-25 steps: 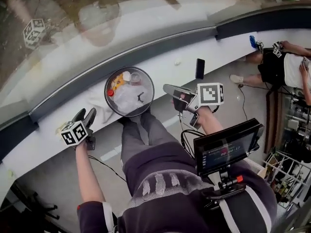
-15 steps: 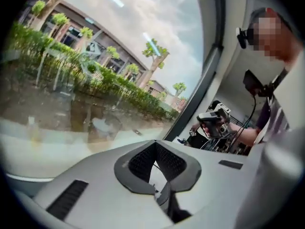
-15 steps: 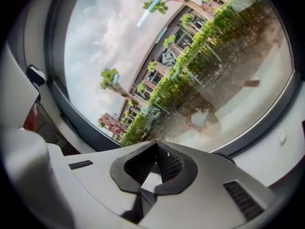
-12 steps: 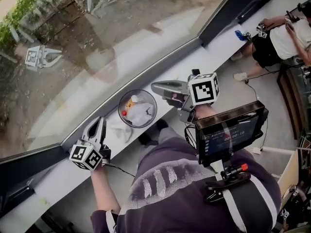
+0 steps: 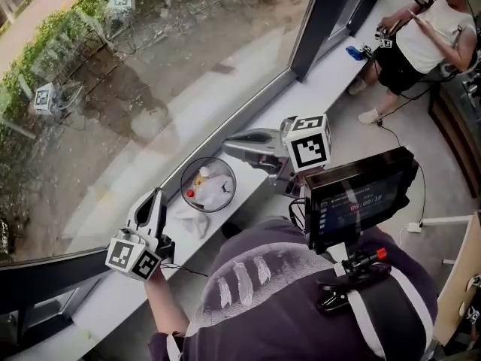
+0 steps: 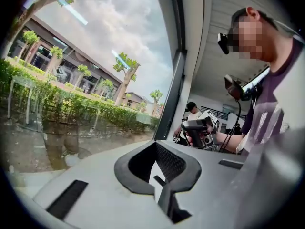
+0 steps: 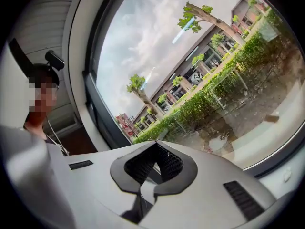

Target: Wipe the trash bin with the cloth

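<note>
Currently left gripper (image 5: 154, 199) hovering lower left, right gripper (image 5: 228, 145) hovering centre, both with jaws together, empty. Trash bin (image 5: 182, 188) sitting between them, cloth (image 5: 192, 220) lying beside it.

- An indoor, ground-level room that looks like an office or campus building used as a recording space.
- A tall curved window (image 5: 150, 89) fills nine to twelve o'clock in the head view, with a white ledge (image 5: 301, 104) under it.
- Outside are a hedge (image 6: 71, 109), trees and a low glass-fronted building (image 6: 57, 56).
- At one o'clock a second person (image 5: 428, 28) handles similar gear; a cable (image 5: 409, 150) trails over the grey floor (image 5: 443, 179).
</note>
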